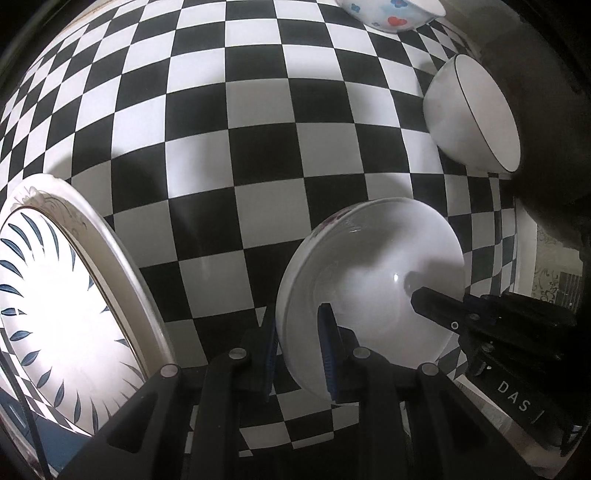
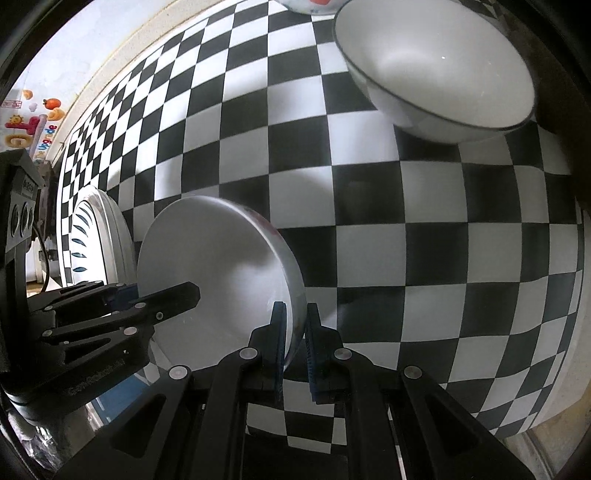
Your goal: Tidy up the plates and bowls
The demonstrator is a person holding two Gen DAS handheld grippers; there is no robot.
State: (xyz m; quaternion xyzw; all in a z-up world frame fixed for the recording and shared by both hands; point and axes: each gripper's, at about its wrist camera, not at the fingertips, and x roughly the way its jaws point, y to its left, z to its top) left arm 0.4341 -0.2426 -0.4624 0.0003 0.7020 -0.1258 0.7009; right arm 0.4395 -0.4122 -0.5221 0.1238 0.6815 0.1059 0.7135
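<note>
Both grippers hold the same white bowl (image 1: 373, 284) above the checkered cloth (image 1: 258, 147). In the left wrist view the left gripper (image 1: 301, 354) is clamped on the near-left part of the bowl's rim: one blue pad sits on the outer wall and the other pad (image 1: 328, 347) sits inside the bowl, with the wall between them. The right gripper (image 1: 491, 321) comes in from the right, and one of its black fingers reaches into the bowl, close to the bottom.

In the right wrist view the right gripper (image 2: 295, 347) has the rim of the bowl (image 2: 221, 266) between its two blue pads. The left pad touches the inner side of the rim. The right pad (image 2: 314, 354) stands just beside the outer wall, and I cannot tell if it presses on it. The left gripper (image 2: 122, 306) is seen at the left, with one finger lying across the inside of the bowl.

The bowl is tilted, its opening turned toward the cameras. A small dark-red pattern shows on its outer rim.

At the near left a stack of plates lies on the cloth: a plate with blue leaves (image 1: 48, 314) lies on a larger plate with a grey flower rim (image 1: 122, 258). At the far right a white bowl with a thin dark rim (image 2: 436, 70) rests on the cloth, well apart from the held bowl. Farther away, at the top edge, part of a bowl with blue and red flowers (image 1: 388, 14) is seen.
</note>
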